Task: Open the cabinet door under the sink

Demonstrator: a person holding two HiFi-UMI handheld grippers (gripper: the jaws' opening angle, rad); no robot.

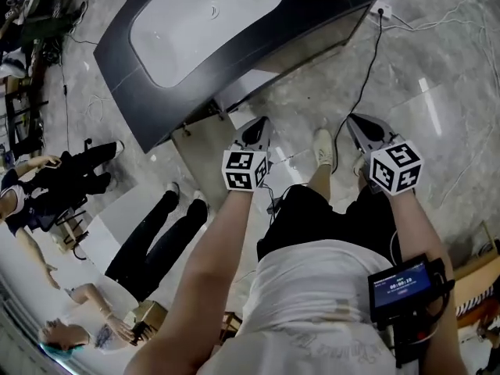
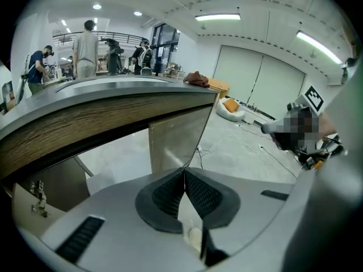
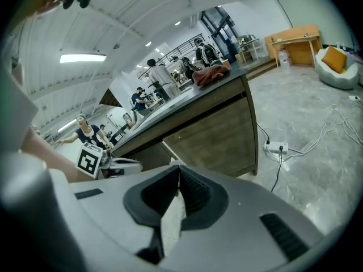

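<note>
Both sets of fingers are clenched on nothing: left gripper point(image 1: 255, 131) & right gripper point(image 1: 362, 128) sit mid-frame, apart from the cabinet door point(image 2: 177, 137), the pale panel under the sink point(image 1: 187, 41) at top of head view. Arriving clenched, they'd prob. knock the door edge, not catch it. No handle visible, so a grab could slip; floor cable point(image 1: 366, 76) by the feet = snag risk.

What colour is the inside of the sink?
The sink is white, set in a dark grey countertop; the head view shows it best.
</note>
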